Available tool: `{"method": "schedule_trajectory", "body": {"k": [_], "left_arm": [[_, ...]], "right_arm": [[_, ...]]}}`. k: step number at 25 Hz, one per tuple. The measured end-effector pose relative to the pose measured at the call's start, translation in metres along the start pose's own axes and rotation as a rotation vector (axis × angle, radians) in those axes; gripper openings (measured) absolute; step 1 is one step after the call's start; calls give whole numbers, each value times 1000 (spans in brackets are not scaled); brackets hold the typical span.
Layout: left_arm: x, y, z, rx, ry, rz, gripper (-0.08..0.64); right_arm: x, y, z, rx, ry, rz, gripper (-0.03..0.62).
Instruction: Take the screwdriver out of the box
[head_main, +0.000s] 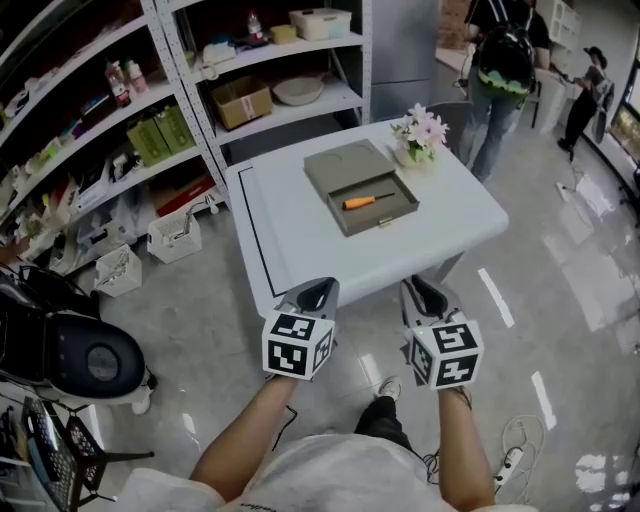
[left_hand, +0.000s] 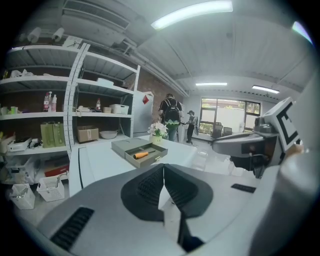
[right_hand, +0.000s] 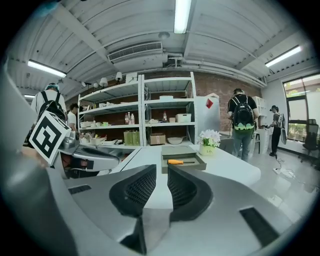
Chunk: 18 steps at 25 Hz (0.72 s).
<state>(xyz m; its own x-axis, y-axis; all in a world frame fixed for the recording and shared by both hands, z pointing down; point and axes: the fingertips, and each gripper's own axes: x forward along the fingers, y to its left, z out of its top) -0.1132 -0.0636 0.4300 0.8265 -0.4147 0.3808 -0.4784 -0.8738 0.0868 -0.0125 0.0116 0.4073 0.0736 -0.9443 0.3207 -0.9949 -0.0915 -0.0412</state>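
An open grey-green box (head_main: 340, 165) lies on the white table (head_main: 290, 240), its lid folded back. An orange-handled screwdriver (head_main: 362, 202) rests in the tray; it also shows in the left gripper view (left_hand: 140, 155) and the right gripper view (right_hand: 176, 161). Both grippers hover side by side short of the table's near edge, well apart from the box. My left gripper (head_main: 318, 292) has its jaws pressed together with nothing in them (left_hand: 163, 167). My right gripper (head_main: 425, 290) shows a narrow gap between its jaws (right_hand: 161, 170), and nothing sits in that gap.
A pot of pink flowers (head_main: 420, 138) stands just behind the box. Metal shelves (head_main: 150, 120) line the left, with white baskets (head_main: 175, 235) on the floor. Two people (head_main: 505, 70) stand at the back right. A power strip (head_main: 508, 462) lies on the floor near my feet.
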Motion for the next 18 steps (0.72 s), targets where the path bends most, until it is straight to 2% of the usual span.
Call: {"method": "schedule_trajectory", "body": {"k": [11, 18], "left_arm": [[96, -8, 29, -36, 16, 56, 6], [136, -7, 40, -50, 36, 120, 6]], "right_arm": [[52, -91, 14, 18, 9, 68, 80], [78, -134, 18, 16, 27, 127, 95]]}}
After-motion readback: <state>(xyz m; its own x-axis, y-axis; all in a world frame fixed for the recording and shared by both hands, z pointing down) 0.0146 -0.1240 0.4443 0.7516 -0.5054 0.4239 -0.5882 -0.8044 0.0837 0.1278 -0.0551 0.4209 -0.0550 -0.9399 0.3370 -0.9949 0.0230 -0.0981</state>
